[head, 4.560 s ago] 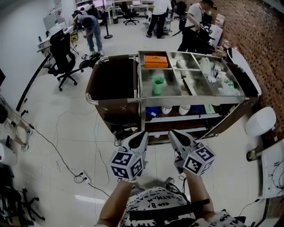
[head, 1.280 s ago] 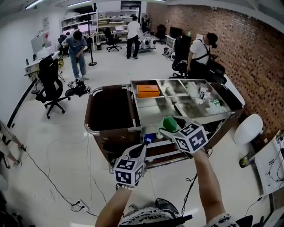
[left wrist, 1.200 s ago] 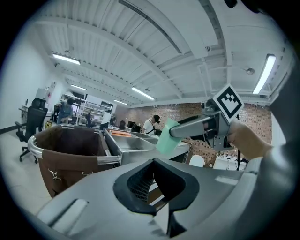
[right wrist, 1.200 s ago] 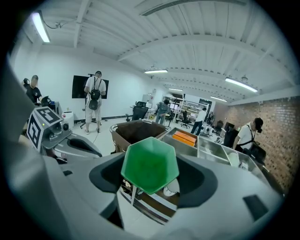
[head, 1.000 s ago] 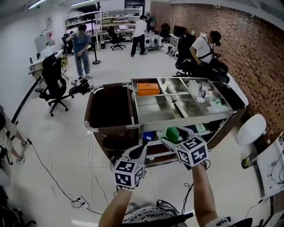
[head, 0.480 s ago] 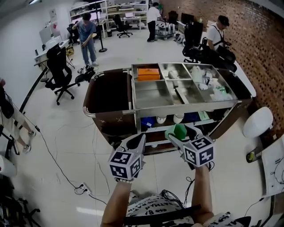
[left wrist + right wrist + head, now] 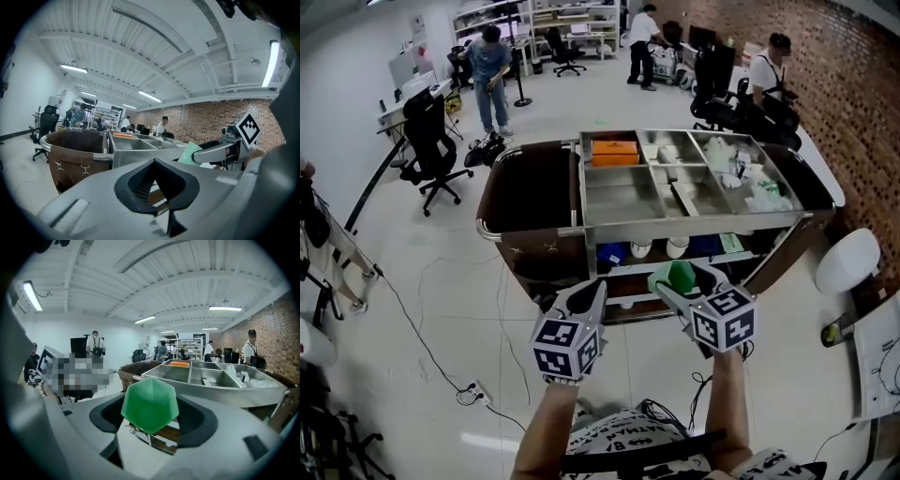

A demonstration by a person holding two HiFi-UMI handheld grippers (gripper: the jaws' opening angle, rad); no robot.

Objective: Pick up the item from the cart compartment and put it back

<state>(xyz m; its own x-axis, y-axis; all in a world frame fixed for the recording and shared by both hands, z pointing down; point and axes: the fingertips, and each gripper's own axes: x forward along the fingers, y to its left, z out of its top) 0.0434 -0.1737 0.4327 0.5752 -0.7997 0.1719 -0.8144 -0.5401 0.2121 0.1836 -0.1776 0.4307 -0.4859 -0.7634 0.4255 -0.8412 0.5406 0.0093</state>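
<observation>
- The right gripper (image 7: 681, 279) is clamping the green cup (image 7: 150, 404) between its jaws, which are standing wide apart around it, one pad pressing on each side.
- The cup is sitting right at the jaw tips, clear of the cart (image 7: 694, 221). So the pick-up half is looking done, and the return is what is remaining.
- The steel compartment (image 7: 623, 195) ahead of the jaws and above them is lying bare. It is probably the one waiting for the cup, which would need lifting over the rim before release.
- The left gripper (image 7: 592, 292) is hanging beside the right one with its jaws together and nothing between them, taking no part.
- The right gripper view is showing the cup's six-sided mouth facing the camera, which the head view is not giving.
- The head view is showing the cup low, in front of the cart's shelves.
- The left gripper view is catching only a pale green edge beside the right gripper's jaw.
</observation>
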